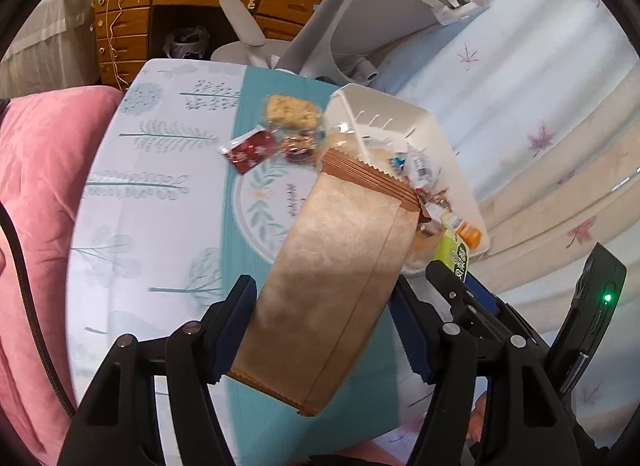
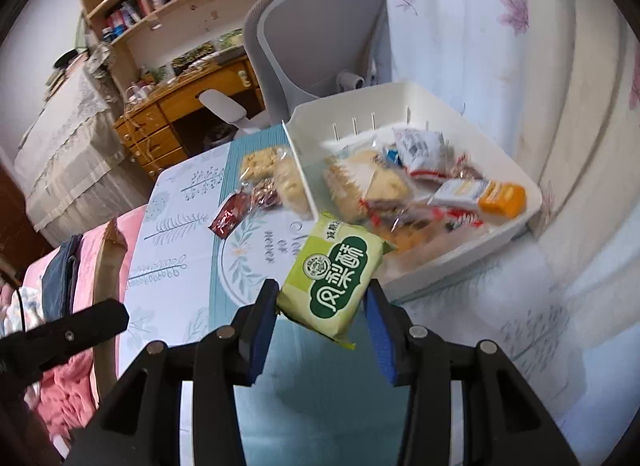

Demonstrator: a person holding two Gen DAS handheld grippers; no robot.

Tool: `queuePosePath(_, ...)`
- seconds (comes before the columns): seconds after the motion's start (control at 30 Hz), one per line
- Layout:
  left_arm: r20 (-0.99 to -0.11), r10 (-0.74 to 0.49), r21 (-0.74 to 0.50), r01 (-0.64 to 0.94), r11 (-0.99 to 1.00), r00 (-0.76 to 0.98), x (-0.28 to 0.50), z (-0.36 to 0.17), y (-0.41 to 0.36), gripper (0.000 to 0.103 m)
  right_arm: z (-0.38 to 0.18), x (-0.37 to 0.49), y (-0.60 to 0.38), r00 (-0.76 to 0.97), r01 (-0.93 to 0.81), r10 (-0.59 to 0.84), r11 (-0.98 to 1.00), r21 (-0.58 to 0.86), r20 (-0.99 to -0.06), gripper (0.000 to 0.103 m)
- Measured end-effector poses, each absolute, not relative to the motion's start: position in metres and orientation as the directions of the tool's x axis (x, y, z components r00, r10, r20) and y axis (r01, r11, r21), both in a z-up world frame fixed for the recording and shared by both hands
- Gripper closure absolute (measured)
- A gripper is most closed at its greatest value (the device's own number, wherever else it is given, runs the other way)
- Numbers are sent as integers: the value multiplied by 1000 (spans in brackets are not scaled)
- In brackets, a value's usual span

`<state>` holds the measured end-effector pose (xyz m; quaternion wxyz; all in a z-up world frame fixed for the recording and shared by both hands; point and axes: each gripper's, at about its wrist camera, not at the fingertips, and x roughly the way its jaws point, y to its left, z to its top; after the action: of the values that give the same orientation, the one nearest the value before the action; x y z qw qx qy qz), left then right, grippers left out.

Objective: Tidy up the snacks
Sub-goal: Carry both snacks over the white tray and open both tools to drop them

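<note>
Step in hand: carrying. Left gripper (image 1: 324, 326) fingers clenched on brown packet (image 1: 332, 266), centre frame; right gripper (image 2: 320, 306) grasping green pastry packet (image 2: 334, 280), mid-frame. Next: release both over white bin (image 2: 516, 161), right of frame; remaining counter (image 2: 176, 201) snacks after.

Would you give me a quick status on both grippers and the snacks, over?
Left gripper shut on brown packet. Right gripper shut on green packet. White bin ahead, part filled. Path clear.

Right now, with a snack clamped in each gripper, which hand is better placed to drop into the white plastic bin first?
Right. The right gripper holds its green packet beside the white plastic bin; the left gripper's tan pouch sits farther off.
</note>
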<state>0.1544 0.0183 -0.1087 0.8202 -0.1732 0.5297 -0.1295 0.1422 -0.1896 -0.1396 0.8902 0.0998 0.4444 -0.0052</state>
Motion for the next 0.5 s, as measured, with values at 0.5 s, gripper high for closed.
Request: queuePosePath(0.5, -801, -379, -483, -127, 866, 463, 195, -117, -93, 37, -128, 187, -296, 595, -133, 160, 986, 100, -788, 59)
